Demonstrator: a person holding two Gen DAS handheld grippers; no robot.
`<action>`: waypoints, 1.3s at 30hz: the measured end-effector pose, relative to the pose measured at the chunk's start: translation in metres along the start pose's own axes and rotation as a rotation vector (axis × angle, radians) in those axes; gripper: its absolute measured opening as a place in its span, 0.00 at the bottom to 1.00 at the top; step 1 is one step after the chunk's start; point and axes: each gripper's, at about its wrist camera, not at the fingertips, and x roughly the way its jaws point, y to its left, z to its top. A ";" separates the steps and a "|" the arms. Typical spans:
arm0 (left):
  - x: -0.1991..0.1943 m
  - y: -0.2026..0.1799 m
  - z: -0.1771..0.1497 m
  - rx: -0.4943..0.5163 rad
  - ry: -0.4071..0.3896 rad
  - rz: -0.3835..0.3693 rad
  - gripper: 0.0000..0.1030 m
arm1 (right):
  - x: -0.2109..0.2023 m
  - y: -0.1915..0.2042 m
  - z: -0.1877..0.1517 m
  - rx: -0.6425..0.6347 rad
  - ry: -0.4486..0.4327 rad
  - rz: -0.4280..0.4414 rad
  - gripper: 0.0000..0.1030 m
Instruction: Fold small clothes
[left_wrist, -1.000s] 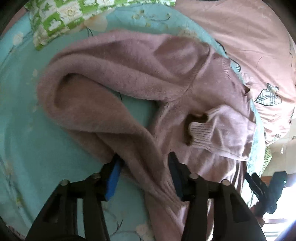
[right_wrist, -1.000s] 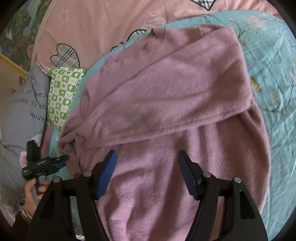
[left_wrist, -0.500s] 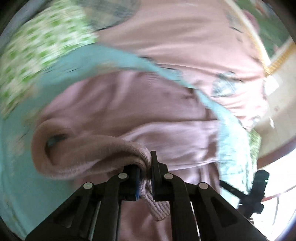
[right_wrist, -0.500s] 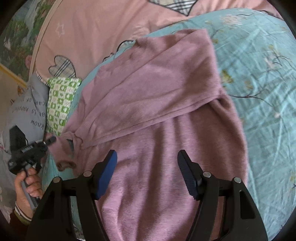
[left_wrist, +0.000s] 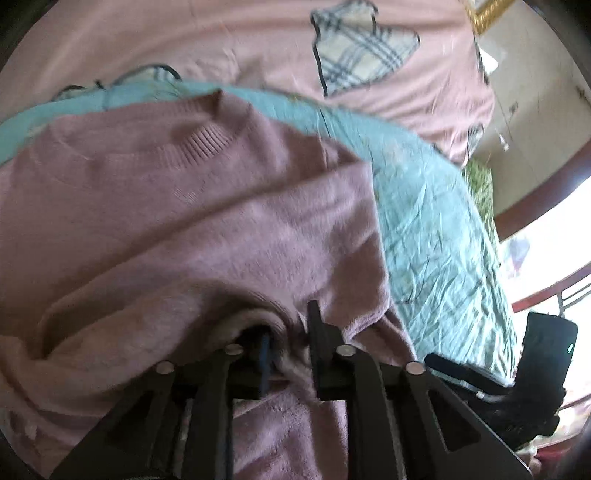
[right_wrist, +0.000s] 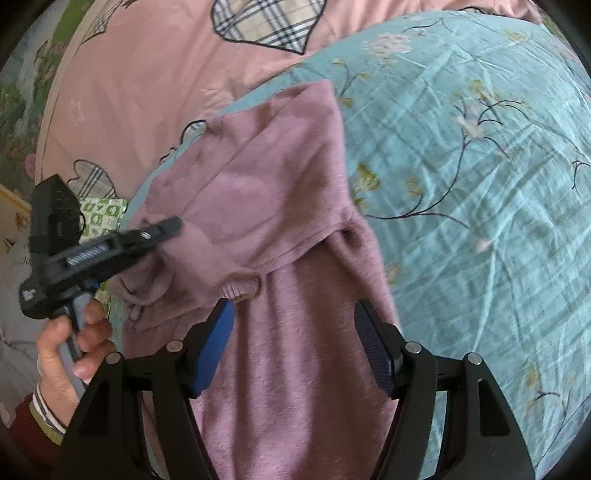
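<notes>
Gripping: left gripper (left_wrist: 286, 354) pinched narrow on a sleeve (left_wrist: 122, 347) of the mauve sweater (left_wrist: 207, 221), fabric bunched between its fingers
Left gripper, other view: at the sweater's left edge (right_wrist: 162, 230), handle in the person's hand (right_wrist: 70, 354)
Right gripper: (right_wrist: 293, 339) spread wide, nothing held, over the sweater's lower body
Sweater: (right_wrist: 266, 206) spread on the teal floral sheet (right_wrist: 480, 184), one sleeve folded across the chest, its cuff (right_wrist: 242, 284) just ahead of the right gripper's left finger
Collar: ribbed neck (left_wrist: 199, 144) toward the pink duvet (left_wrist: 221, 40)
Background: plaid heart patch (right_wrist: 266, 22) on the duvet; green checked pillow (right_wrist: 101, 214) beside the left gripper
</notes>
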 end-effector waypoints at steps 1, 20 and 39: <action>0.002 0.000 -0.001 0.002 0.003 -0.003 0.22 | 0.001 -0.002 0.002 0.003 0.000 -0.002 0.66; -0.132 0.141 -0.119 -0.202 -0.123 0.382 0.37 | 0.067 0.088 0.022 -0.499 -0.013 -0.098 0.66; -0.125 0.183 -0.113 -0.253 -0.144 0.475 0.34 | 0.028 -0.009 0.094 0.288 0.039 0.592 0.12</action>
